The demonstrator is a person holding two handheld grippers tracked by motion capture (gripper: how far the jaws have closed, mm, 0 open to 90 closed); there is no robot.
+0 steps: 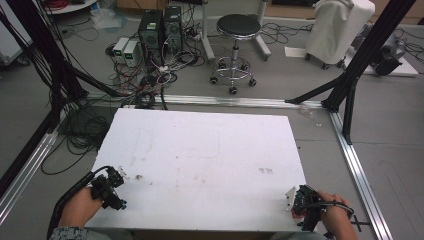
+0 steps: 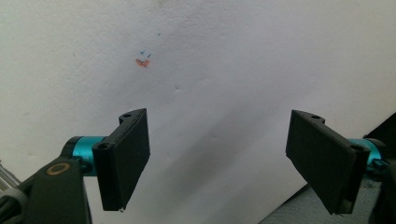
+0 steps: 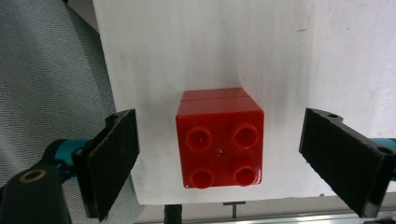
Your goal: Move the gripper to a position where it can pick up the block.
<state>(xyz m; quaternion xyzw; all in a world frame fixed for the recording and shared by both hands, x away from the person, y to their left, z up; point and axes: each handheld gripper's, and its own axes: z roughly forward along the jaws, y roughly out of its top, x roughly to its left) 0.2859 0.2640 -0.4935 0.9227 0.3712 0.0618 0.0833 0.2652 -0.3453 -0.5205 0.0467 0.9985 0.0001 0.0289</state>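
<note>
Red 2x2 stud brick [image 3: 219,137] sits on white tabletop [image 1: 200,150] at near right corner, studs up, w/ a seam across its far part. Right hand-held gripper [image 3: 219,158] jaws wide apart, one each side of brick, not touching. Left hand-held gripper [image 2: 217,161] at near left edge, jaws wide, nothing between them; small orange and blue marks [image 2: 143,60] on tabletop beyond.
</note>
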